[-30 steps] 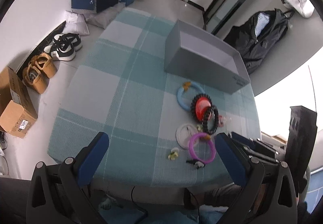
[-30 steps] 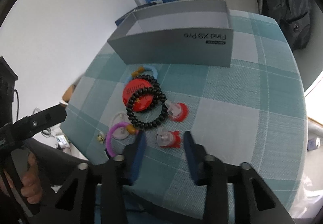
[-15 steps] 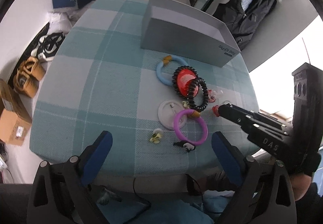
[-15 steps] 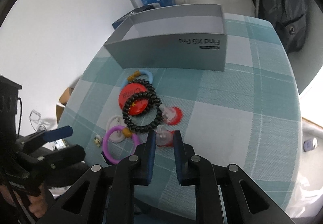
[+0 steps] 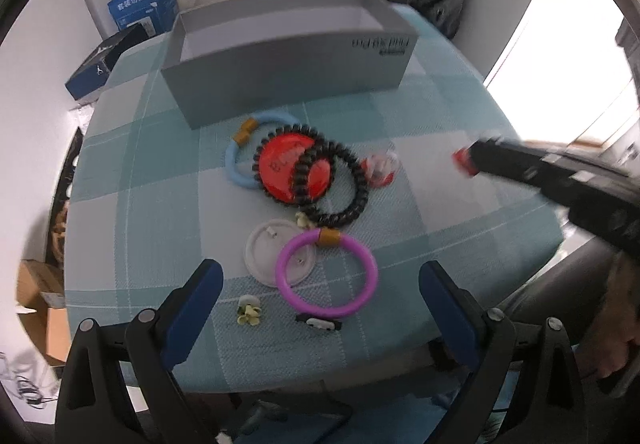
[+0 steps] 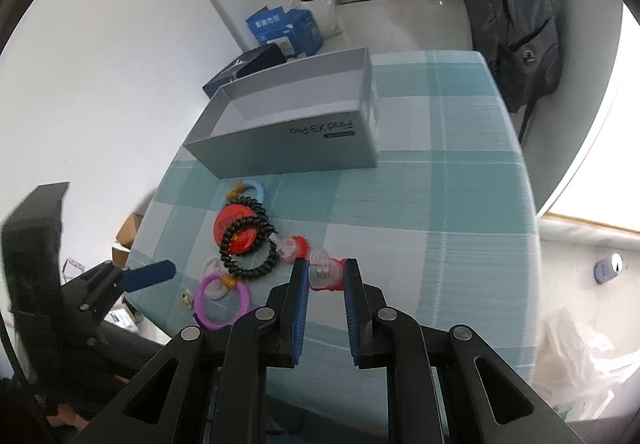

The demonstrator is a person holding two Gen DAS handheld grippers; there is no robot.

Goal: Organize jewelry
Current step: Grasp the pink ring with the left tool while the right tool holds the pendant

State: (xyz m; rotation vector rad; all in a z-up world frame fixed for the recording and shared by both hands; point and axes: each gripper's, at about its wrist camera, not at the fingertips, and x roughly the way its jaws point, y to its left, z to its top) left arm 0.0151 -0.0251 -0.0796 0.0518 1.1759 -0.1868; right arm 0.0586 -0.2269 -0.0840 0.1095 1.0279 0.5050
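Your right tool (image 6: 326, 278) has lifted the red-and-clear clip (image 6: 325, 275), clamped between its fingers, seemingly just clear of the tabletop (image 6: 440, 172), near the grey box (image 6: 292, 148), while your left tool (image 5: 320, 300) hangs spread wide above the purple ring (image 5: 326, 276).

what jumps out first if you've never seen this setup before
The right hand-held gripper stands out, shut on a small red and clear trinket above the checked tablecloth. Beside it lies a jewelry pile led by a red badge ringed by a black coil bracelet, before an open grey box.
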